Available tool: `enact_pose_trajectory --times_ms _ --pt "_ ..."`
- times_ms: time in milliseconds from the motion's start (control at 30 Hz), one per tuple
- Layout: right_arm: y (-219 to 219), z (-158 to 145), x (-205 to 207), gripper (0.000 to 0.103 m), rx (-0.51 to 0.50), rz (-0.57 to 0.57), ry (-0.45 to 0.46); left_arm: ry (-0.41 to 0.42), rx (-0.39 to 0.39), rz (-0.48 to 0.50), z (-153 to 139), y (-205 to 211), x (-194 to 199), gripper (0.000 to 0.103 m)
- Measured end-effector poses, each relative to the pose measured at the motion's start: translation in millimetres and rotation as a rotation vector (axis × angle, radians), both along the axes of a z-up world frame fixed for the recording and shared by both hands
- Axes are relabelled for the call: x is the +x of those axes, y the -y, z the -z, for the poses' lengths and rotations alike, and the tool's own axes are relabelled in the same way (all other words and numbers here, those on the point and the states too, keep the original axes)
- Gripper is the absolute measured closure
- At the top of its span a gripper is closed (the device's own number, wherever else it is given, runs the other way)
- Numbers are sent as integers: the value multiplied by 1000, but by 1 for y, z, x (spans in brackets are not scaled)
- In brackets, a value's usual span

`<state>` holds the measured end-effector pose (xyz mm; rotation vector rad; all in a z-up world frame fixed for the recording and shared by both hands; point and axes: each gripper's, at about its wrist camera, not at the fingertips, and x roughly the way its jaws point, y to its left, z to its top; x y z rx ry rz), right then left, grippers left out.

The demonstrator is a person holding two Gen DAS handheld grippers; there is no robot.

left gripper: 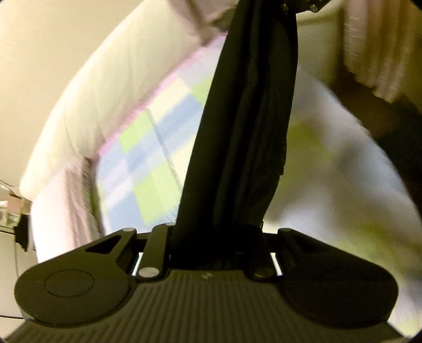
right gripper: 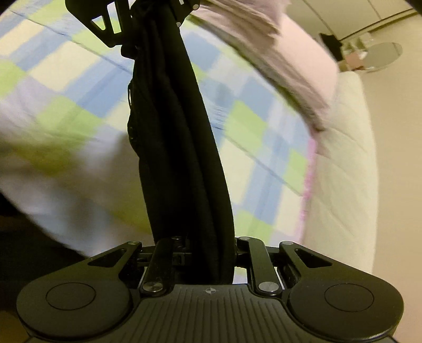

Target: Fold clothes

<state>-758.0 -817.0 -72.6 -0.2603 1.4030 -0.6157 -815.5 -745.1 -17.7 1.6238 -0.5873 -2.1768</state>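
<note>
At the bottom of the left wrist view, the left gripper (left gripper: 216, 237) has its fingers drawn narrow on a black garment (left gripper: 250, 118). The cloth comes out of the gap between the fingers at lower centre and runs as a taut, bunched band up the middle of the frame to the top edge. There it meets the dark hardware of the right gripper (left gripper: 298, 6), only partly in view. Behind the band, to its left, lies a checked bedsheet (left gripper: 155, 147) in blue, green and cream, blurred. A white mattress edge (left gripper: 87, 100) curves along the upper left, and a pale curtain (left gripper: 374, 47) hangs at the upper right.

Low in the right wrist view, the right gripper (right gripper: 208, 250) likewise pinches the black garment (right gripper: 179, 137) between narrow fingers. The band rises from lower centre and leans slightly left up to the top edge. The left gripper (right gripper: 147, 23) clamps its far end there, at upper left of centre. The checked bedsheet (right gripper: 79, 87) fills both sides of the band, and the mattress edge (right gripper: 343, 171) runs down the right.
</note>
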Motion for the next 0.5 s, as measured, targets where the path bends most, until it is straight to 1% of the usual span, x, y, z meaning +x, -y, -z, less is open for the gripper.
enact_pose_trajectory --times_ms 100,167,200,233,300,333,367,433,467,500 --pt "87 8 -45 87 -59 -33 13 -17 -44 -66 5 63 -67 85" --pt "142 14 -72 87 -112 -50 17 -17 -94 -92 12 100 -108 85" --pt "168 18 -84 87 -146 -57 17 -22 -132 -102 17 118 -128 85" --pt "189 24 -96 87 -192 -64 17 -31 -171 -111 24 132 -144 85" --pt "225 44 -119 87 -269 -74 25 -43 -236 -129 50 153 -175 85" --pt "240 57 -131 87 -300 -77 33 -43 -245 -137 70 155 -189 85" --pt "251 78 -142 87 -310 -72 40 -34 -242 -140 94 159 -201 85" --pt "261 128 -160 87 -292 -67 48 2 -232 -139 152 158 -220 84" --pt "266 153 -169 87 -278 -65 50 35 -200 -128 180 153 -227 83" --pt "267 180 -175 87 -230 -65 42 68 -167 -116 209 148 -233 81"
